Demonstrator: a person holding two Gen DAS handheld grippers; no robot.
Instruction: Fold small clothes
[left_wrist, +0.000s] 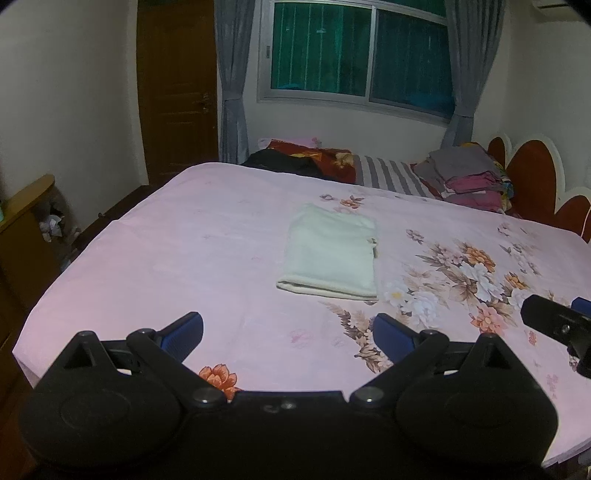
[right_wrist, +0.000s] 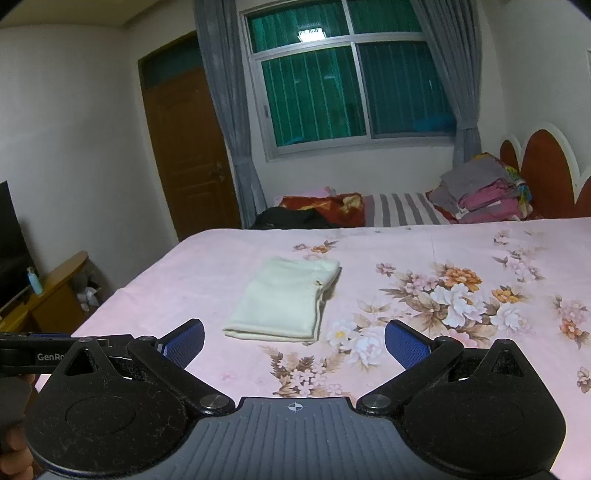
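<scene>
- Your left tool (left_wrist: 288, 332) hovers above the bed (left_wrist: 184, 236), jaws spread wide, empty.
- The folded cloth (left_wrist: 330, 256) lies flat mid-bed, ahead of both tools.
- Your right tool (right_wrist: 294, 343) is likewise wide apart, gripping nothing.

We look from both wrist cameras low across the pink floral bedsheet (left_wrist: 147, 258) (right_wrist: 424, 251) toward the window (left_wrist: 358, 55) (right_wrist: 351, 85), sharing the folded cream garment (left_wrist: 328, 251) (right_wrist: 284, 299), nearer in ours on the right.

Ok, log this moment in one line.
left gripper open, empty | right gripper open, empty | cream garment folded on bed, untouched
</scene>
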